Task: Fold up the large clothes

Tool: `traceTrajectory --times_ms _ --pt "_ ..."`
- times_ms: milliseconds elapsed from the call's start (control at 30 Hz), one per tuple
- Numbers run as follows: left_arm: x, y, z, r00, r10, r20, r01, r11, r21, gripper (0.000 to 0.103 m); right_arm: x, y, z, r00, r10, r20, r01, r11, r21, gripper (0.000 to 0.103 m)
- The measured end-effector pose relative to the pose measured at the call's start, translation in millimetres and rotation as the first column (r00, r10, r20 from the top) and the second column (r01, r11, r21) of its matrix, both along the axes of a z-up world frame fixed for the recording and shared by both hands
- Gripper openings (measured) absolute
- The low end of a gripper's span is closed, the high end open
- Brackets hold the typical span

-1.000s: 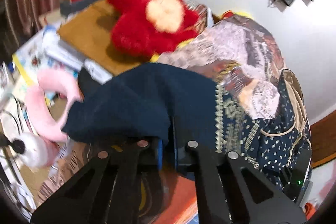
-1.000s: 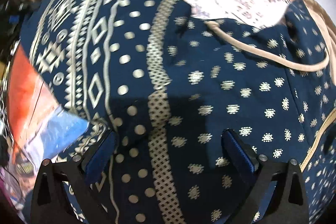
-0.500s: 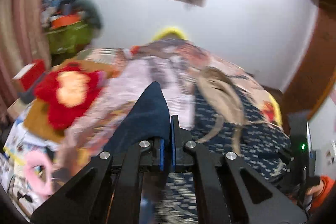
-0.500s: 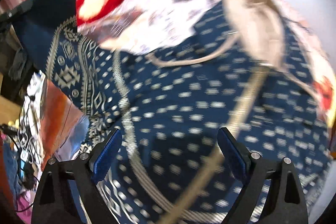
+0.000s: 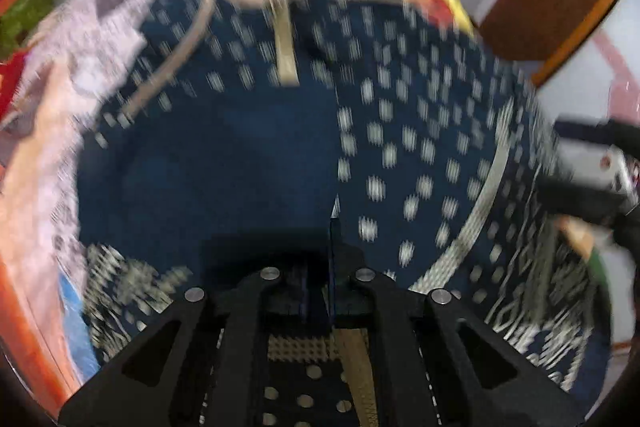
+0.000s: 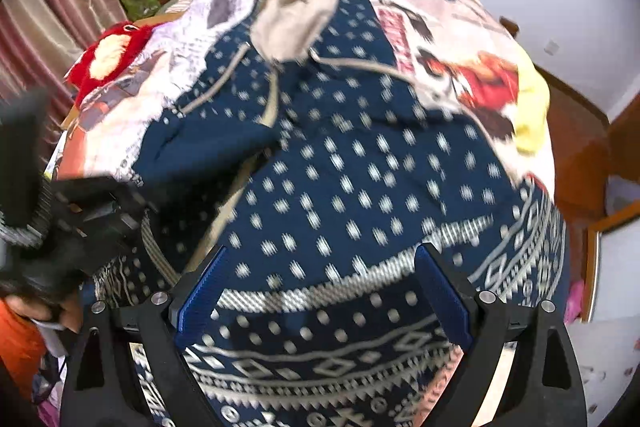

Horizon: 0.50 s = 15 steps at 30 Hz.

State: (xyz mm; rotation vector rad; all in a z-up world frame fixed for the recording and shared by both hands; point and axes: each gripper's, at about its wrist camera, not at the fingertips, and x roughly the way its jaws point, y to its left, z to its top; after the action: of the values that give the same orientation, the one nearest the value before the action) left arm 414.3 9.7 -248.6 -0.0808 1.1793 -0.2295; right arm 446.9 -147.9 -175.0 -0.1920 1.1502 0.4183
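Left wrist: L gripper [image 5: 320, 287] clamped on navy garment [image 5: 400, 131], R gripper [image 6: 320, 303] jaws apart above it

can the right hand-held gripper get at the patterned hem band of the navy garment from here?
Probably yes. The right hand-held gripper is open, hovering over the navy white-dotted garment's grey-white patterned hem band, with nothing lying on it there.

Left gripper [image 5: 318, 291] seemingly clamped; right gripper [image 6: 320, 301] wide.

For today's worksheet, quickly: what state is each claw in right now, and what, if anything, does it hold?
Left claw: closed, pinching a fold of the navy patterned garment.
Right claw: open, above the garment, gripping nothing.
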Motion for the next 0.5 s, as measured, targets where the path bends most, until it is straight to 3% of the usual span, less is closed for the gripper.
traceTrajectory --times_ms 167,233,333,500 --pt "-19 1 17 0.998 -0.040 0.043 0.036 0.994 0.099 0.017 -8 -4 -11 1.000 0.000 -0.026 0.000 1.000 0.011 0.092" --pt "-28 16 35 0.996 -0.030 0.088 0.019 0.992 0.125 0.041 -10 6 -11 1.000 0.017 -0.022 -0.017 1.000 0.012 0.092" --pt "-43 54 61 0.983 0.031 0.180 -0.055 0.990 0.132 0.066 -10 31 -6 0.998 0.057 -0.001 -0.057 0.998 0.018 0.092" --pt "-57 142 66 0.961 0.180 0.209 -0.221 0.957 0.190 0.070 -10 91 -5 0.988 0.152 0.022 -0.152 0.988 0.019 0.092"
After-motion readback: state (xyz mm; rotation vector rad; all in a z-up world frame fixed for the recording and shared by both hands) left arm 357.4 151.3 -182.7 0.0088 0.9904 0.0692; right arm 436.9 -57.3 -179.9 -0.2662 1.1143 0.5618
